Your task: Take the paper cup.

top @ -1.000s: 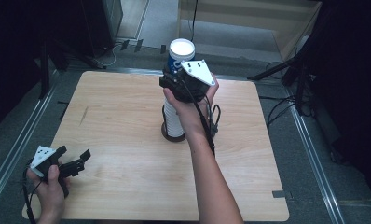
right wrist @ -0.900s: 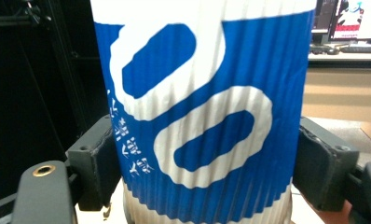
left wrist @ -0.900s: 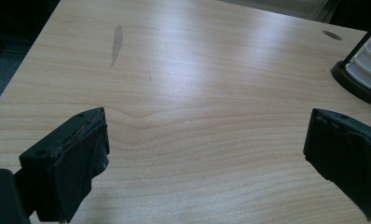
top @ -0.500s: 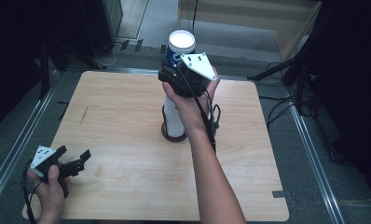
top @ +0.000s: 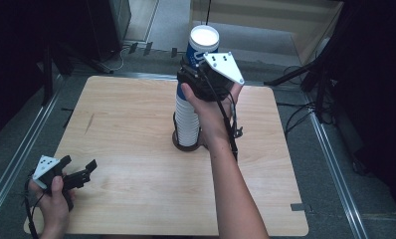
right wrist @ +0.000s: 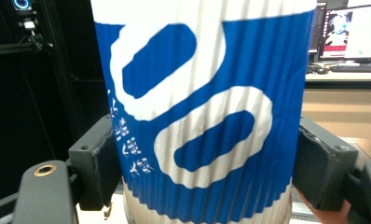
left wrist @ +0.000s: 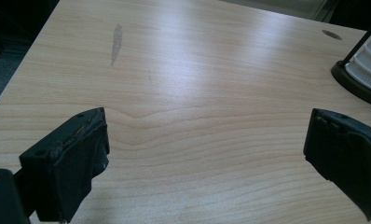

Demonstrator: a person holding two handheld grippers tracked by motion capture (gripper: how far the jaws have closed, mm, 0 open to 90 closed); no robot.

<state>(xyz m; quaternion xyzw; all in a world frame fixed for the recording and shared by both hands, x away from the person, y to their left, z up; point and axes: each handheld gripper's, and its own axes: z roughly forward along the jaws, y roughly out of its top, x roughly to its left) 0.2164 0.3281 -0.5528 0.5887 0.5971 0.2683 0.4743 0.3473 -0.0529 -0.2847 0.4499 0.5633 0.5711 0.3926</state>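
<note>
while clamped from both sides by the right gripper (top: 198, 74), blue-and-white paper cup (top: 202, 46) raised above the stack of white ribbed cups (top: 187, 119), sitting in a dark round holder (top: 186, 145) near the middle of the wooden tabletop (top: 136, 124), toward its far edge. left gripper (top: 79, 172) low by the near left corner, jaws spread wide, gripping nothing.

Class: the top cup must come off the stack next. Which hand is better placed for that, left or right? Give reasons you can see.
Right. Its claw is shut on the top cup above the stack. The left claw is open over the table's near corner, apart from the stack.
</note>
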